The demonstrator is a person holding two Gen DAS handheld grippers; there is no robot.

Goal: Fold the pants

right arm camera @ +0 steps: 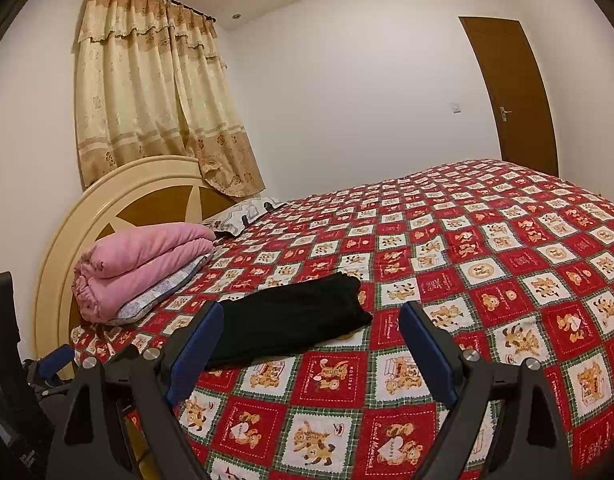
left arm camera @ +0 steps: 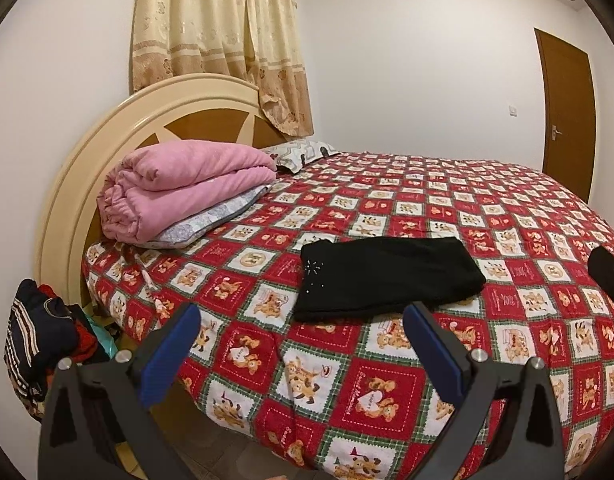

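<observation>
My left gripper [left arm camera: 301, 322] gapes empty | right gripper [right arm camera: 311, 320] likewise | folded black fabric pants [left arm camera: 387, 276] lie ahead, long axis crosswise, nearer left, I judge.

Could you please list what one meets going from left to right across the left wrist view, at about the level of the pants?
Pile of clothes → pink blanket → black pants → right gripper at the edge of the picture.
</observation>
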